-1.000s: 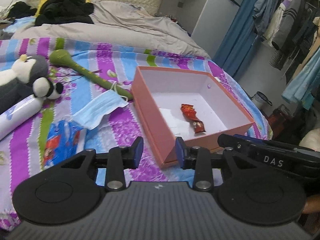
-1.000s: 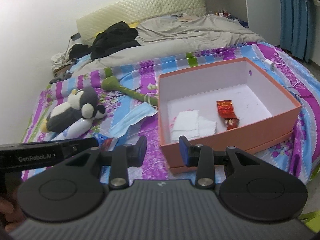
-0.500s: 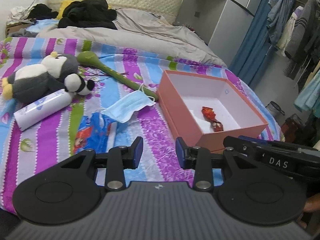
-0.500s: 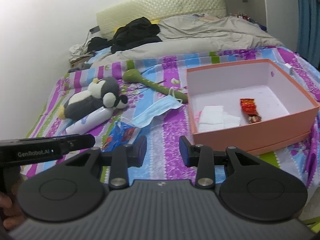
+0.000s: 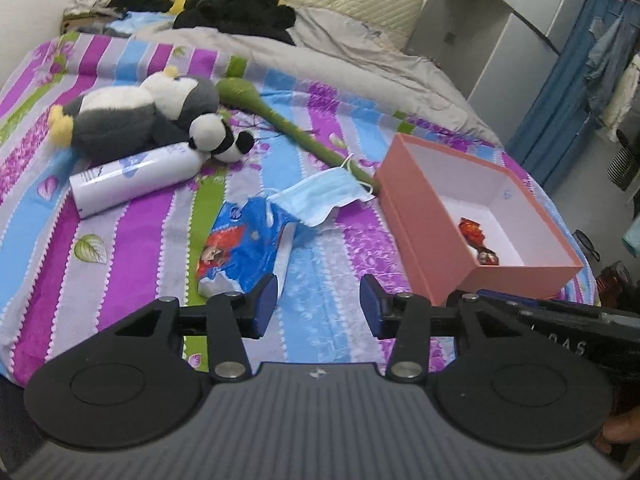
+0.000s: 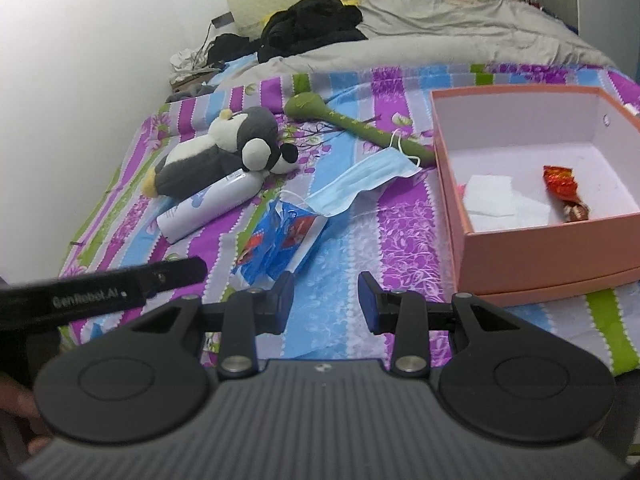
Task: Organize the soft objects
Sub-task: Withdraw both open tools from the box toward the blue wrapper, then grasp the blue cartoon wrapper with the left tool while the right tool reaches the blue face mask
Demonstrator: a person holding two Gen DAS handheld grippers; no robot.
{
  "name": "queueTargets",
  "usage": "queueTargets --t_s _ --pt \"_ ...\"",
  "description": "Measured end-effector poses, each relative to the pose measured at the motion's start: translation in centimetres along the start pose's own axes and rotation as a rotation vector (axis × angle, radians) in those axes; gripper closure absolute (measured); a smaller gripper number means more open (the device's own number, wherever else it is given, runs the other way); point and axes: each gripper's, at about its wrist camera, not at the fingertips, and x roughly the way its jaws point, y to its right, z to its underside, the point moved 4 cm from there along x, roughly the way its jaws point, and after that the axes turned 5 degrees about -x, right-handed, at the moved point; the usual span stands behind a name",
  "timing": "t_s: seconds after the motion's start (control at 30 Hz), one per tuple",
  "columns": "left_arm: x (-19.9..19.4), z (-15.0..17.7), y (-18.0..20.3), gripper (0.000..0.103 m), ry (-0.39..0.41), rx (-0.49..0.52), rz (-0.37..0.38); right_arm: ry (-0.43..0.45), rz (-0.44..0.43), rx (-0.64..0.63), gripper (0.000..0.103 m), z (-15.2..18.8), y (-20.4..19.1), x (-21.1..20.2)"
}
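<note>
I held both hand-held grippers, left (image 5: pixel 318 308) and right (image 6: pixel 325 300), released and empty, ready for the blue packet (image 5: pixel 240 250) just ahead.

grey duvet (image 5: pixel 360 60) and black clothes (image 5: pixel 236 8) behind.

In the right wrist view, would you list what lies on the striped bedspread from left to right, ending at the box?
Plush penguin → blue snack packet → blue face mask → pink box.
</note>
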Motion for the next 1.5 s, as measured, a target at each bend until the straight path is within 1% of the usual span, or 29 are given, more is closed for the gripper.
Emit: queueTargets --t_s 0.33,0.53,0.63,0.7,0.83,1.0,1.1,1.17,1.27,1.33,1.37,1.4,1.43,1.5 --pt "5.5 -0.4 -2.8 0.051 -0.035 -0.015 -0.050 -0.049 -0.013 0.041 0.064 -1.8 0.7 6.0" --pt "8.8 -0.5 -3.9 0.051 -0.049 0.004 -0.054 -0.034 -0.029 0.086 0.064 -3.4 1.2 10.0" --pt "10.4 -0.7 -4.0 0.051 -0.052 0.016 -0.063 -0.019 -0.013 0.095 0.064 -3.9 1.4 11.8" --pt "11.4 -0.9 -4.0 0.051 -0.050 0.020 -0.064 -0.012 -0.020 0.117 0.064 -4.3 1.6 13.0" --pt "13.5 -0.9 -4.2 0.051 -0.058 0.030 -0.065 -0.047 -0.014 0.150 0.064 -4.6 2.1 16.0" --pt "15.3 -0.4 -4.4 0.052 -0.073 0.059 -0.081 -0.104 -0.040 0.226 0.063 -4.8 3.1 19.3" --pt "16.0 -0.1 -4.6 0.053 -0.068 0.068 -0.097 -0.115 -0.043 0.232 0.063 -4.9 3.3 20.8" --pt "16.4 0.1 -5.0 0.053 -0.081 0.048 -0.103 -0.127 -0.021 0.226 0.063 -4.9 3.4 21.6" --pt "16.7 0.3 -5.3 0.063 -0.078 0.037 -0.111 -0.143 -0.026 0.229 0.064 -4.8 3.5 22.6" --pt "16.9 0.3 -5.4 0.066 -0.080 0.035 -0.117 -0.149 -0.032 0.243 0.066 -4.7 3.7 23.1" --pt "16.9 0.3 -5.5 0.071 -0.080 0.029 -0.114 -0.150 -0.037 0.250 0.068 -4.6 3.7 23.2" --pt "16.9 0.4 -5.6 0.079 -0.082 0.022 -0.111 -0.153 -0.041 0.255 0.074 -4.6 3.8 23.3" --pt "16.9 0.4 -5.7 0.082 -0.081 0.019 -0.118 -0.156 -0.045 0.257 0.078 -4.6 3.7 23.4" --pt "16.8 0.3 -5.8 0.087 -0.079 0.016 -0.128 -0.162 -0.054 0.253 0.091 -4.7 3.6 23.3"
